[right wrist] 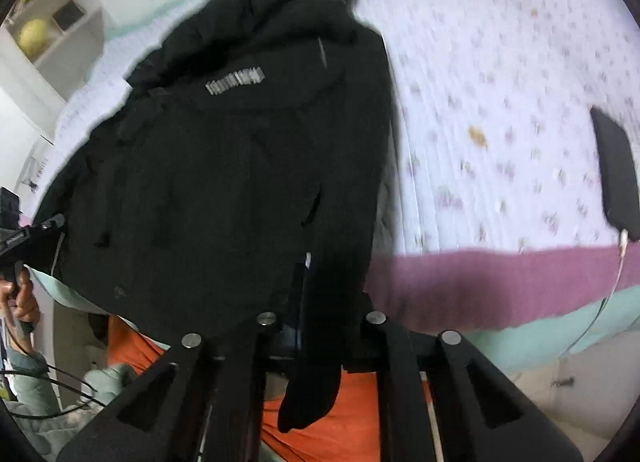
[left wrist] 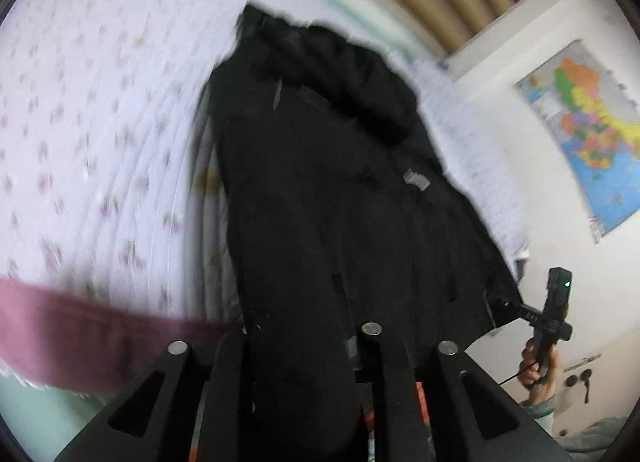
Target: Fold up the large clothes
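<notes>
Both grippers pinching black jacket hem above bed.
Left gripper (left wrist: 308, 336) and right gripper (right wrist: 320, 326) are clamping the black jacket (right wrist: 224, 166), hanging over the floral bedspread (left wrist: 100, 122); bulky, soft, likely heavy, so gripping hem corners suits.

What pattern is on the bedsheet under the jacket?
White bedsheet with small purple floral sprigs; clearest in the right wrist view.

Black angular jaws with round silver screws; bare-skinned hand (left wrist: 540, 370), pale green sleeve (right wrist: 28, 378), thin black cable (right wrist: 60, 376).
</notes>
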Demonstrator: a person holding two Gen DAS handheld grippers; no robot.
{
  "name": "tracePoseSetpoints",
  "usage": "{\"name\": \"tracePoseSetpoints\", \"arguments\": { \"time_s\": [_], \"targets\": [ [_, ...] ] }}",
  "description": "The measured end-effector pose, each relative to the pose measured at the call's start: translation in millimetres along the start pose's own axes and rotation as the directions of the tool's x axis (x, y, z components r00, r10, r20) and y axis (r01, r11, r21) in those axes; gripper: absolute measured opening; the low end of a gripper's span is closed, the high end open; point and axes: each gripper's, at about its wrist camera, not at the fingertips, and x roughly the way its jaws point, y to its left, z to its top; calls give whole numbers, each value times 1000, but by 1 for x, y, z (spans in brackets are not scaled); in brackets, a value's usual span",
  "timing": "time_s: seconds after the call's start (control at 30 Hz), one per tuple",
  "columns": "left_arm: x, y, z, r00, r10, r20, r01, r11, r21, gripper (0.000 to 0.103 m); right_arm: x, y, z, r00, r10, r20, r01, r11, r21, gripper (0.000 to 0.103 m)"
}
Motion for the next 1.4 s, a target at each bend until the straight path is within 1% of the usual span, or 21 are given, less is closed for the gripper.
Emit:
{"name": "tracePoseSetpoints", "arguments": {
  "time_s": [0.07, 0.17, 0.23, 0.3, 0.37, 0.47, 0.53, 0.6, 0.63, 0.73, 0.83, 0.93, 0.97, 1.03, 1.1, 1.13, 1.2, 1.27, 1.33, 1.4],
  "targets": [
    [-12, -4, 8, 999, -27, 33, 27, 1000, 7, 14, -19, 2, 10, 999, 20, 47, -19, 1000, -9, 14],
    [-25, -12, 30, 994, -70, 84, 68, 997, 24, 14, -40, -2, 32, 991, 74, 108, -74, 997, -1, 14],
    [-29, -18, 46, 990, -95, 105, 92, 995, 31, 14, -51, -4, 51, 985, 77, 153, -79, 997, 3, 14],
    [-31, -25, 64, 986, -99, 131, 94, 995, 44, 14, -57, -5, 71, 978, 85, 190, -88, 996, 9, 14],
    [-33, -30, 88, 981, -94, 169, 85, 995, 59, 14, -64, -5, 92, 969, 82, 233, -85, 996, 4, 14],
    [-26, -36, 124, 972, -84, 219, 74, 996, 52, 15, -70, -6, 124, 954, 89, 285, -95, 995, 6, 14],
    [-21, -38, 149, 966, -65, 251, 51, 997, 60, 15, -67, -4, 154, 944, 91, 317, -102, 995, 18, 14],
    [-6, -45, 175, 957, -27, 287, 7, 998, 70, 16, -65, -4, 183, 935, 94, 343, -112, 993, 34, 14],
    [-1, -45, 186, 955, -19, 297, 1, 998, 63, 16, -61, -5, 201, 928, 95, 361, -121, 991, 51, 14],
    [17, -39, 224, 946, 2, 324, -10, 1000, 24, 16, -59, -14, 236, 915, 86, 394, -130, 988, 85, 14],
    [39, -23, 257, 938, 18, 347, -1, 999, -48, 17, -37, -23, 280, 908, 88, 409, -154, 979, 133, 14],
    [66, 0, 286, 934, 26, 357, 23, 991, -132, 17, -9, -32, 320, 914, 81, 398, -165, 969, 182, 14],
    [73, 3, 292, 934, 36, 356, 17, 989, -145, 17, 2, -35, 333, 917, 72, 392, -159, 968, 195, 14],
    [96, 13, 309, 931, 92, 354, -33, 985, -168, 18, 24, -38, 353, 924, 46, 378, -137, 966, 218, 14],
    [114, 24, 320, 929, 130, 348, -66, 980, -189, 20, 47, -41, 372, 930, 9, 367, -103, 966, 239, 14],
    [126, 33, 326, 931, 146, 333, -78, 975, -207, 20, 63, -45, 383, 937, -7, 350, -90, 962, 259, 14],
    [150, 50, 334, 943, 159, 293, -86, 965, -247, 20, 92, -51, 398, 948, -14, 318, -79, 957, 278, 14],
    [174, 63, 339, 951, 188, 246, -115, 952, -282, 20, 125, -53, 410, 962, -37, 270, -44, 957, 286, 14],
    [201, 73, 341, 955, 228, 192, -172, 947, -271, 20, 161, -47, 416, 975, -85, 206, 26, 962, 271, 14],
    [217, 79, 339, 957, 239, 163, -194, 948, -252, 21, 185, -44, 416, 980, -110, 168, 64, 964, 259, 14]
  ]
}}
